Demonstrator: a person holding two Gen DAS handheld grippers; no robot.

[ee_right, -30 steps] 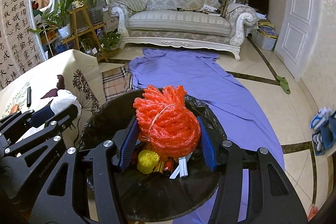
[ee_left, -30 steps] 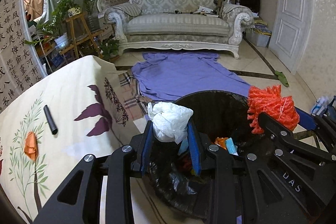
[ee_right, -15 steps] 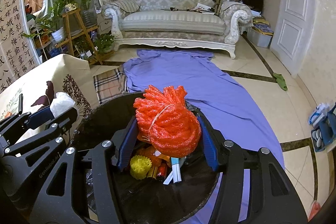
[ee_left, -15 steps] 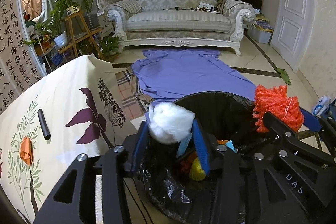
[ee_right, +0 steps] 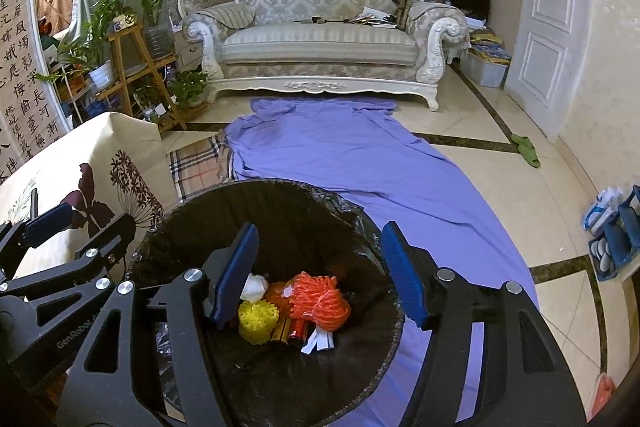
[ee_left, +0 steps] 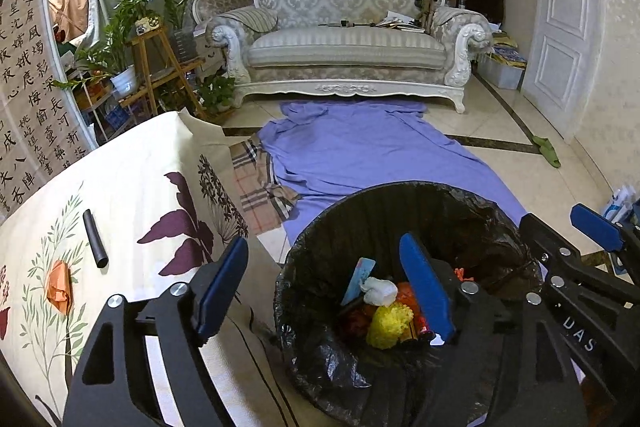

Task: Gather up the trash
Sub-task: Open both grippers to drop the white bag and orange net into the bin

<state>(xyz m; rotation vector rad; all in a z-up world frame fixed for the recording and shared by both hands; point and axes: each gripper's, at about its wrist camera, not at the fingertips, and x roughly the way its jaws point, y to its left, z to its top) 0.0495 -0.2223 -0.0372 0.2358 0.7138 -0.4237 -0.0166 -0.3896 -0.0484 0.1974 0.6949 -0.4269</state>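
A black-lined trash bin [ee_left: 404, 189] [ee_right: 280, 187] stands on the floor under both grippers. Inside lie the white crumpled paper [ee_left: 379, 291] [ee_right: 254, 286], the orange net ball [ee_right: 320, 301], a yellow ball [ee_left: 390, 321] [ee_right: 258, 321] and other small trash. My left gripper [ee_left: 326, 285] is open and empty over the bin's left rim. My right gripper [ee_right: 318, 273] is open and empty over the bin. On the floral tablecloth [ee_left: 120, 195] to the left lie a black tube [ee_left: 95, 239] and an orange scrap [ee_left: 59, 285].
A purple sheet [ee_left: 360, 151] and a plaid cloth [ee_left: 256, 183] cover the floor beyond the bin. A white sofa [ee_left: 344, 43] stands at the back, plant stands [ee_left: 156, 67] at the left, a white door [ee_left: 560, 19] at the right. Green slippers [ee_right: 526, 149] lie by the door.
Both grippers have opened. The white paper dropped from the left gripper and the orange net ball from the right gripper, and both now lie in the bin.
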